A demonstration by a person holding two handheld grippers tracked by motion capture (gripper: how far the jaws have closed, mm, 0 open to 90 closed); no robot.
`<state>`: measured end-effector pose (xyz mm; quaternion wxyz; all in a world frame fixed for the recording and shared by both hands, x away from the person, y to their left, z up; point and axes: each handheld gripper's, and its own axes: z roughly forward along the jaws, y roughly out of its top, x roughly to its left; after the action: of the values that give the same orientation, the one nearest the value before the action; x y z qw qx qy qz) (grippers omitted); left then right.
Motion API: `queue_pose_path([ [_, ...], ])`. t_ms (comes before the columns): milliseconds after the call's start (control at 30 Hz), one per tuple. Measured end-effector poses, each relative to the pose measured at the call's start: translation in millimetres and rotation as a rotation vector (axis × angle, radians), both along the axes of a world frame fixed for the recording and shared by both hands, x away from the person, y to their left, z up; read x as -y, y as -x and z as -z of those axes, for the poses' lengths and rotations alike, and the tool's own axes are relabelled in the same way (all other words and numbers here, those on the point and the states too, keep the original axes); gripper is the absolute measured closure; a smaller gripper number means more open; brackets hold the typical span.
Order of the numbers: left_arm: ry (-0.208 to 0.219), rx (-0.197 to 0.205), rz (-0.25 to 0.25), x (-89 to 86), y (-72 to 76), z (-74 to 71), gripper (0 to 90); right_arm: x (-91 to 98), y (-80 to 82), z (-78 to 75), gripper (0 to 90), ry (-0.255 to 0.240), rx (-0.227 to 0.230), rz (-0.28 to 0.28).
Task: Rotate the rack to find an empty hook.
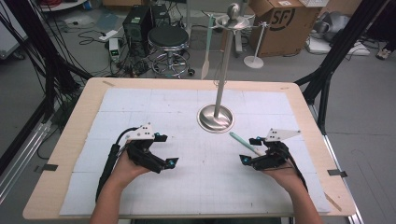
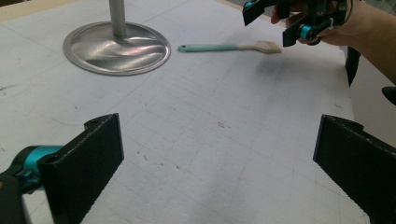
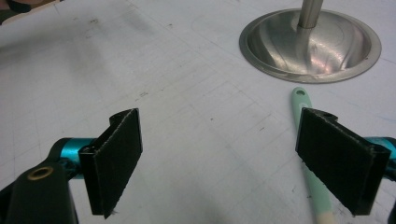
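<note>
High view: left gripper (image 1: 166, 149) & right gripper (image 1: 250, 150) both wide, empty; spatula (image 1: 244, 143) flat on mat by right gripper, near stand base (image 1: 215, 117) | Left gripper view: spatula looks light, stiff | Right gripper view: spatula just outside jaw; grab mid-handle.

Even, fairly bright overhead light gives soft, faint shadows on the white mat (image 1: 187, 140), the steel stand base (image 2: 116, 46) throws streaky glare (strongest in both gripper views), and the near black jaws look soft and slightly blurred.
</note>
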<state>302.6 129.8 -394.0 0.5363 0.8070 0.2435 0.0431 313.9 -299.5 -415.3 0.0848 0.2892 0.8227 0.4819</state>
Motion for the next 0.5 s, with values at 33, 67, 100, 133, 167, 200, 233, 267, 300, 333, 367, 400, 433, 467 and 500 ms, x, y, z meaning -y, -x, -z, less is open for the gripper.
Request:
queue_pose_path([
  [33,0.000,-0.001,0.000,0.1,0.1,0.1,2.2,0.0,0.0,0.0,14.0,-0.001,0.000,0.000],
  [67,-0.001,0.000,0.000,0.0,0.3,0.1,2.2,0.0,0.0,-0.2,14.0,-0.003,-0.003,0.001],
  [100,0.000,0.000,0.000,0.0,0.3,0.2,2.2,0.0,-0.3,0.1,14.0,-0.002,-0.001,0.000],
  [133,-0.001,-0.001,0.000,-0.1,0.4,0.3,2.2,-0.2,-0.3,0.2,14.0,-0.002,-0.002,0.001],
  [167,-0.003,-0.002,-0.003,-0.4,0.5,0.3,2.2,-0.4,-0.5,0.4,14.0,-0.002,-0.002,0.001],
  [200,-0.006,-0.001,0.000,-0.8,0.2,0.2,2.2,-0.3,-0.8,0.6,14.0,0.003,0.001,-0.002],
  [233,0.002,0.000,0.002,-0.8,-0.2,0.3,2.2,-0.8,-0.8,0.8,14.0,0.001,-0.002,-0.002],
  [267,0.005,-0.001,0.000,-0.9,-0.2,0.2,2.2,-1.1,-0.6,1.0,14.0,0.001,-0.006,-0.001],
  [300,0.007,0.001,0.000,-0.8,-0.5,0.2,2.2,-1.0,-0.9,1.2,14.0,0.004,0.000,-0.004],
  [333,0.007,0.000,-0.001,-0.7,-0.6,0.3,2.2,-1.1,-0.9,1.2,14.0,0.005,0.002,-0.002],
  [367,0.007,0.000,0.001,-0.8,-0.8,0.4,2.2,-1.2,-0.8,1.3,14.0,0.005,0.001,-0.002],
  [400,0.007,0.000,0.002,-0.7,-0.9,0.5,2.2,-1.3,-0.5,1.3,14.0,0.004,-0.004,-0.002],
  [433,0.007,0.000,0.002,-0.7,-1.1,0.5,2.2,-1.4,-0.3,1.4,14.0,0.006,-0.003,0.001],
  [467,0.009,-0.002,-0.001,-0.5,-1.1,0.6,2.2,-1.4,0.1,1.4,14.0,0.008,-0.008,0.003],
  [500,0.009,-0.003,0.000,-0.5,-1.4,0.8,2.2,-1.4,-0.2,1.8,14.0,0.009,-0.006,0.000],
])
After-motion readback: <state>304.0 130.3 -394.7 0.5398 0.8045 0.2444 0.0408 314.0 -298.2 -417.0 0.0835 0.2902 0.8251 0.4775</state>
